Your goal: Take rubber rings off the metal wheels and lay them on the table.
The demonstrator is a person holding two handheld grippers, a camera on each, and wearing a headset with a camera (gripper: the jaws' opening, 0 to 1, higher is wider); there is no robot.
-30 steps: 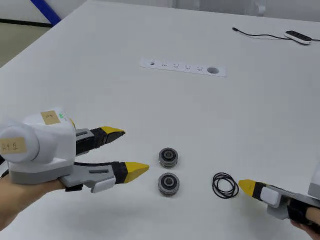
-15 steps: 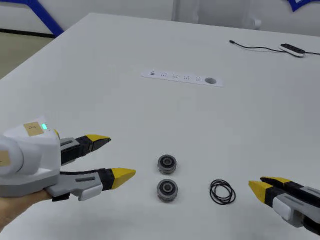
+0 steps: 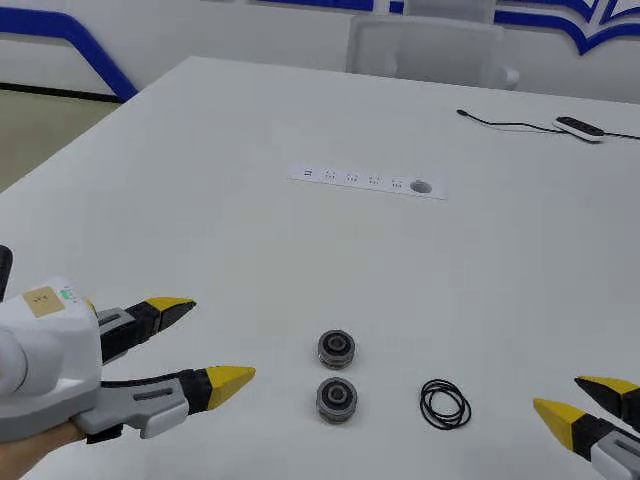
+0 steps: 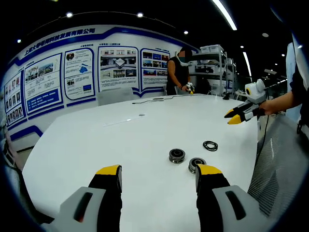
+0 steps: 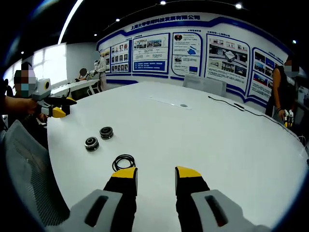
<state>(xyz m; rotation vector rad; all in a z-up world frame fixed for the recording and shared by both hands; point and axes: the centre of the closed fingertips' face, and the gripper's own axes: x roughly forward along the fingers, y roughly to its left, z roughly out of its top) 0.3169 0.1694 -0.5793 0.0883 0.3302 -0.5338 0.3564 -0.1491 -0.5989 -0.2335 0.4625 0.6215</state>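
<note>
The left gripper [image 3: 218, 339] and right gripper [image 3: 561, 394] are held open, empty. Thin black rubber rings [image 3: 444, 403], judged light and floppy, lie right of two dark metal wheels [image 3: 336, 348]; an edge pinch is advised.

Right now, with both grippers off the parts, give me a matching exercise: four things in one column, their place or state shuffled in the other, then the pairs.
1. rubber rings
2. left gripper
3. socket strip
4. metal wheels

A. white bar, well beyond the wheels
B. open, holding nothing
C. two, one just beyond the other
D. black, lying flat between the wheels and the right gripper

Pairs: 1-D, 2-B, 3-A, 4-C
</note>
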